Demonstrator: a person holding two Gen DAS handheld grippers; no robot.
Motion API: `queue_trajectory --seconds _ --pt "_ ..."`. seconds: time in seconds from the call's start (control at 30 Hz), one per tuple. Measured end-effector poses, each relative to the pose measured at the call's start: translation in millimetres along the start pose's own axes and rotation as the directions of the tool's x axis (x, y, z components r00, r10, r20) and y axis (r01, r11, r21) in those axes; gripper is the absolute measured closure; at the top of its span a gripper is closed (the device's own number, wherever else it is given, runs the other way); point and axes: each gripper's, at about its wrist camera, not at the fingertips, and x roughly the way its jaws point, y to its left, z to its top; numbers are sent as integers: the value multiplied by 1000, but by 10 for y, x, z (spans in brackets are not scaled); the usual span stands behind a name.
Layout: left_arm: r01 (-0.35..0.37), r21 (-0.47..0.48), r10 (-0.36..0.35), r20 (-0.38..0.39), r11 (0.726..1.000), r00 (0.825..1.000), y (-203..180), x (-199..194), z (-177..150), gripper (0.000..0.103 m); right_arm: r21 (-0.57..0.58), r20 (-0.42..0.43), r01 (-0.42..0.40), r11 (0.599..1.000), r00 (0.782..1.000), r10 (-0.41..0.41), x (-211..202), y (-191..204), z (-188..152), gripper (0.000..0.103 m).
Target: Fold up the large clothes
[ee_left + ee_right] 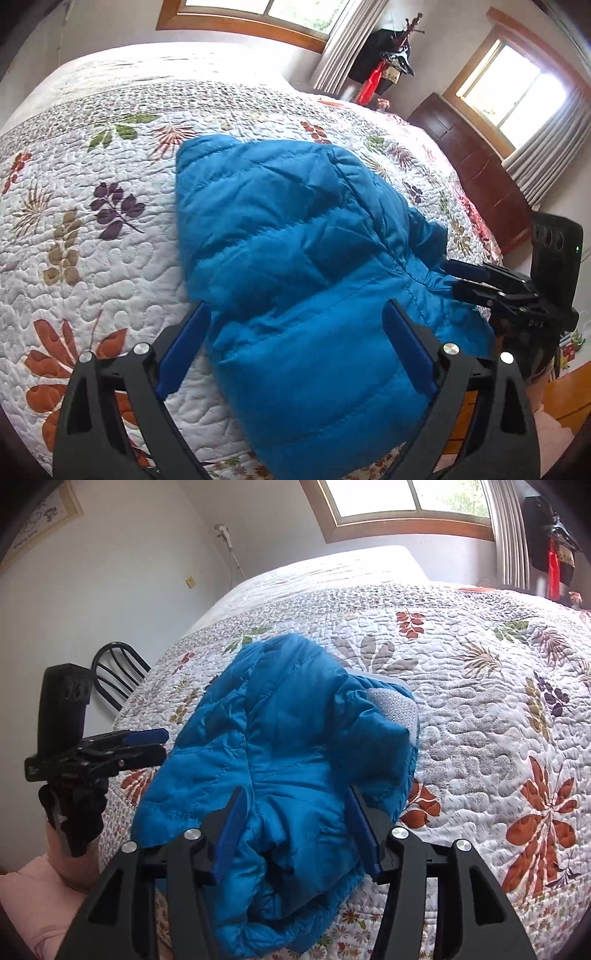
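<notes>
Jacket: a puffy blue jacket (pixel 295 251) lies bunched on the bed (pixel 92 221), near the bed's close edge.
Left tongs: the left tongs (pixel 295 354) are wide open over the jacket's near end, holding nothing.
Right tongs: the right tongs (pixel 295 834) are open too, one finger on each side of the jacket's crumpled near part, not squeezing it.
Quilt: white with leaves (pixel 480 701).

Each camera looked forward and down along its own fingers, close above the jacket (pixel 295 258) on the bed (pixel 92 229). Both views shared jacket and quilt; each caught the other gripper at its frame edge.
</notes>
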Motion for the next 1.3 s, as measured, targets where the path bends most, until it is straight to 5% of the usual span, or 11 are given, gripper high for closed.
queue_trajectory --seconds 0.1,0.4,0.57,0.67,0.77,0.9,1.3 --pt "3 -65 -4 -22 998 1000 263 49 7 9 64 -10 -3 998 1000 4 -39 -120 -17 21" --pt "220 -202 -244 -99 954 965 548 576 -82 7 272 -124 -129 954 978 167 476 -501 -132 5" --pt "313 -242 -346 -107 918 932 565 810 -94 4 387 -134 -261 885 933 334 834 -636 -273 3" --pt "339 -230 -370 -109 912 923 510 874 -71 4 361 -113 -279 890 934 339 877 -598 -256 3" --pt "349 -220 -376 -97 911 921 450 896 -52 7 332 -100 -315 889 925 366 914 -533 -234 17" --pt "365 -183 -379 -49 913 924 331 770 -74 27 270 -54 -345 899 927 372 809 -449 -219 39" --pt "367 -142 -356 99 919 929 278 295 10 33 7 -47 -325 946 945 325 710 155 292 50"
